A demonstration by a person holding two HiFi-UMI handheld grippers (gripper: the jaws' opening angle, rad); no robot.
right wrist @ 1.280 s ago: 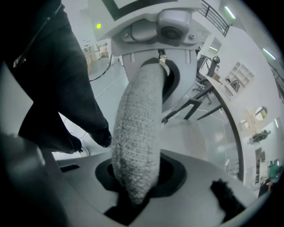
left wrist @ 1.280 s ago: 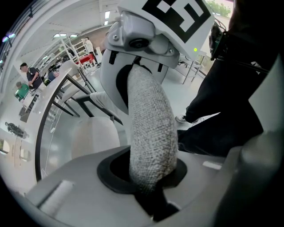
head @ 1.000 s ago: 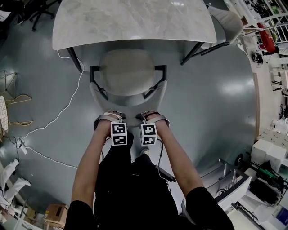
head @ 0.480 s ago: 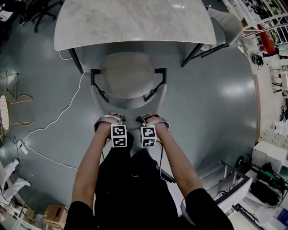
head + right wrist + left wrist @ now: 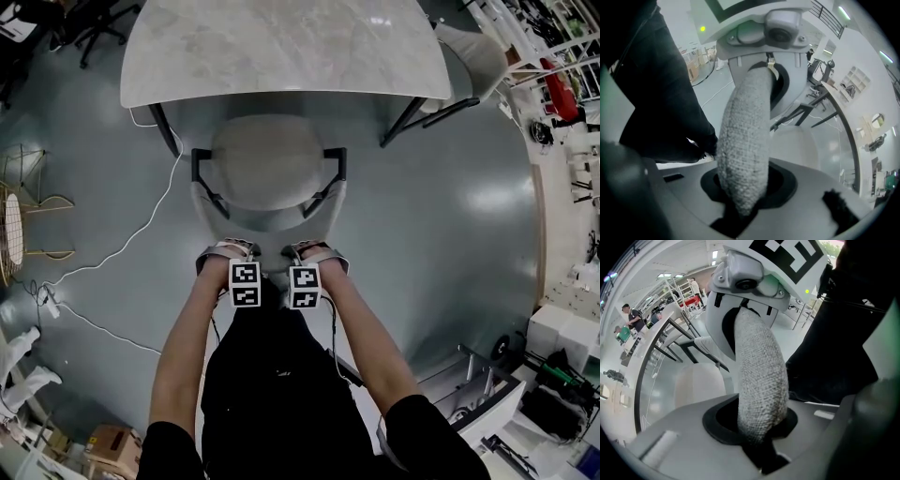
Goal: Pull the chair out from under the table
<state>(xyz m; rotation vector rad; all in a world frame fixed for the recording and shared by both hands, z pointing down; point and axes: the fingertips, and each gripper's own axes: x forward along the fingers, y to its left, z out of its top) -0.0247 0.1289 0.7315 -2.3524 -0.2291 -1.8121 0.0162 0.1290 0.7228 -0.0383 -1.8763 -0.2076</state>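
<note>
While left claw (image 5: 225, 253) and right claw (image 5: 314, 253) clamp its backrest (image 5: 267, 228), chair (image 5: 267, 164) faces table (image 5: 281, 47).

The table (image 5: 281, 47) was cut off by the head view's top edge. The chair's backrest (image 5: 759, 380) hid the pads of the left gripper (image 5: 757, 451) and right gripper (image 5: 740, 206) where they clamped it.

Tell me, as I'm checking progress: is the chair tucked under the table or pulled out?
Pulled out, as far as the head view shows: the whole seat of the chair lies clear of the table edge.
</note>
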